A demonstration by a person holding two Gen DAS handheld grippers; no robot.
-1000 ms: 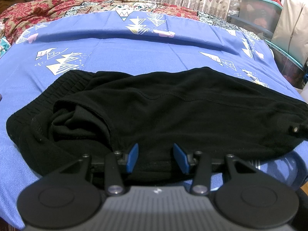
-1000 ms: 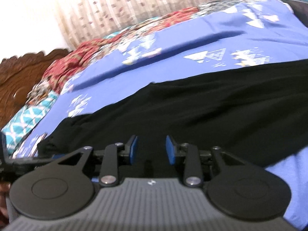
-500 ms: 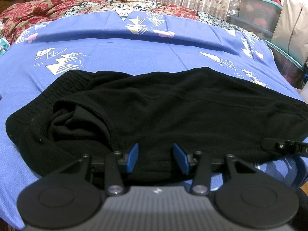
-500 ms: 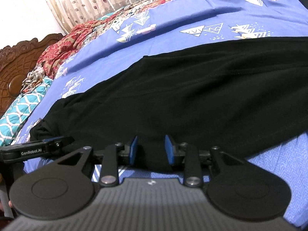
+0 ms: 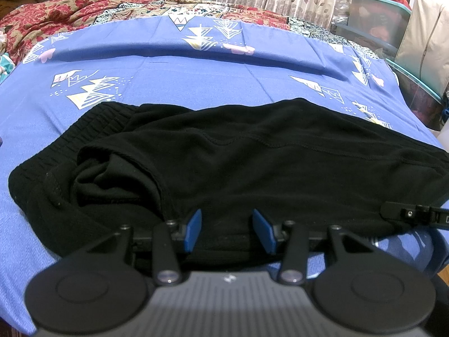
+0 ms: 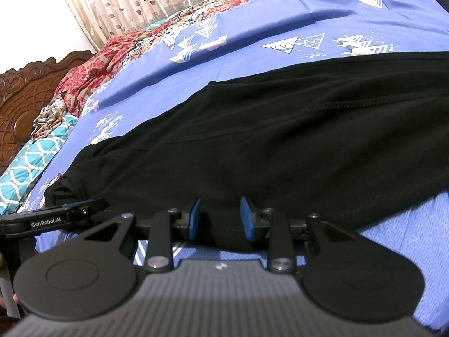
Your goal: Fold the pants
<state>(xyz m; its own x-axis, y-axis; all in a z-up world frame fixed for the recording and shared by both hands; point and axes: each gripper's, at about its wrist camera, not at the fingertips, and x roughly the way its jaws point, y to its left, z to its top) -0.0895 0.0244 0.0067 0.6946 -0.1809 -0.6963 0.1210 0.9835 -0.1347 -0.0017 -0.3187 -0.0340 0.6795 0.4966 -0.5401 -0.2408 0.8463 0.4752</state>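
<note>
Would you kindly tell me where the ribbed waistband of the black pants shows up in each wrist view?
Left wrist view: the waistband curves along the pants' left end, at centre left.
Right wrist view: only its far tip shows at left, above the left gripper.
Shared landmark: the blue sheet with white triangles, beyond the pants.

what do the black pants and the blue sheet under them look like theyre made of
Black pants: probably a soft, matte fleece-like knit; the surface looks fuzzy, with stitched seams and a ribbed waistband. Blue sheet: seemingly a thin, smooth woven cloth, cotton or a blend, with printed triangles and a fine zigzag texture near the camera.
</note>
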